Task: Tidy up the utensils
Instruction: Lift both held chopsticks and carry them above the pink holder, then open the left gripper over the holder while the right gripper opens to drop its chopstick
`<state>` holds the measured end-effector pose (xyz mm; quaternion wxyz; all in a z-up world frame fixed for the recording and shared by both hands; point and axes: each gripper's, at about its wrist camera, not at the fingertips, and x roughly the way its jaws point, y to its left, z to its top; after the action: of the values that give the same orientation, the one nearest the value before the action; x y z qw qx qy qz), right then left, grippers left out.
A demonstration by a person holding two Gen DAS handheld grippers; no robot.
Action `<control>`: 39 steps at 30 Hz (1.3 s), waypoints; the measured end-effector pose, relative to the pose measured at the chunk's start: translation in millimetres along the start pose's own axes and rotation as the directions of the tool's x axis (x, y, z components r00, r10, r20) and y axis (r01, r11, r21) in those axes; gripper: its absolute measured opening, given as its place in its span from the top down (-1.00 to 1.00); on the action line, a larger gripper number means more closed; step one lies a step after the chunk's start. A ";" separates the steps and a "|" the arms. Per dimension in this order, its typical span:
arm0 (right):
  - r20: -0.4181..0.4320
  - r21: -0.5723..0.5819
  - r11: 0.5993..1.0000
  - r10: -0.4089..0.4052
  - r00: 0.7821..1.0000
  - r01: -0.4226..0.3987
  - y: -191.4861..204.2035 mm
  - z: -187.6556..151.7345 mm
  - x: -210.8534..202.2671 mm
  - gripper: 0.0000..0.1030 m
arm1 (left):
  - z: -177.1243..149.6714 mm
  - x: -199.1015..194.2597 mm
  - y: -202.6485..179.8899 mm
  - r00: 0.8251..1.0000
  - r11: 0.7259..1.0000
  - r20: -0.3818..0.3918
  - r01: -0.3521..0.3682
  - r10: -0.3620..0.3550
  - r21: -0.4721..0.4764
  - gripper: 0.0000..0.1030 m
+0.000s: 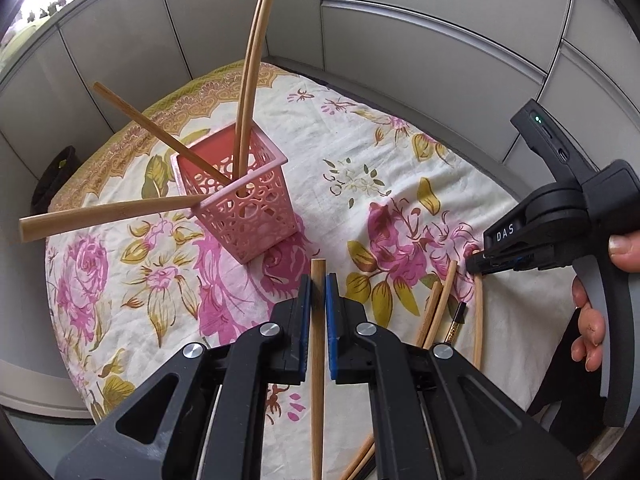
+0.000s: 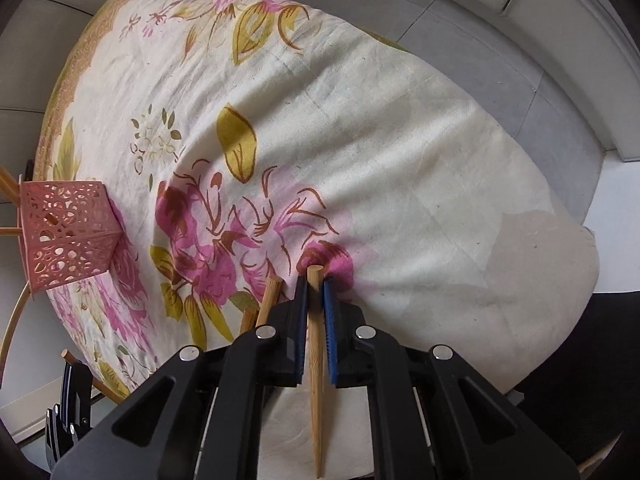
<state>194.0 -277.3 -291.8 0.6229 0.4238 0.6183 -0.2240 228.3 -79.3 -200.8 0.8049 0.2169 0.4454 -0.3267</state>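
Observation:
A pink perforated holder (image 1: 240,204) stands on the floral cloth and holds several bamboo chopsticks (image 1: 250,92). My left gripper (image 1: 319,284) is shut on a bamboo chopstick (image 1: 317,360), held above the cloth just in front of the holder. My right gripper (image 2: 315,284) is shut on another bamboo chopstick (image 2: 315,360), down at the cloth. It also shows in the left wrist view (image 1: 478,266) at the right. Several loose chopsticks (image 1: 438,304) lie beside it. The holder shows in the right wrist view (image 2: 68,228) at the far left.
The table is covered by a cream cloth with pink flowers (image 1: 360,168). Grey partition walls (image 1: 400,40) close in behind it. A dark-handled chopstick (image 1: 456,322) lies among the loose ones. A black object (image 1: 52,180) sits beyond the table's left edge.

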 end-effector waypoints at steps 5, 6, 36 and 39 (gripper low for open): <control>0.133 -0.132 0.982 0.152 0.979 -0.135 -12.7 -21.8 -29.8 0.84 | -3.5 -32.6 -5.3 0.994 0.998 0.106 -0.030 0.035 -0.047 0.87; 0.168 -0.179 0.972 0.180 0.969 -0.150 -10.9 -28.3 -38.5 0.84 | -4.5 -40.7 -6.7 0.990 0.998 0.133 -0.034 0.042 -0.062 0.87; 0.561 -0.712 0.683 0.693 0.453 -0.163 78.9 -64.3 -276.2 0.84 | 62.0 -202.3 50.4 0.690 0.916 0.663 0.003 0.289 -0.402 0.88; 0.568 -0.715 0.677 0.707 0.421 -0.174 95.4 -54.1 -279.5 0.84 | 72.6 -188.5 59.0 0.687 0.910 0.655 -0.021 0.315 -0.415 0.88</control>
<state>201.5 -250.7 7.2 0.9628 0.2242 0.1495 -0.0200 239.1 -22.2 1.4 0.9662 -0.0431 0.1329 -0.2167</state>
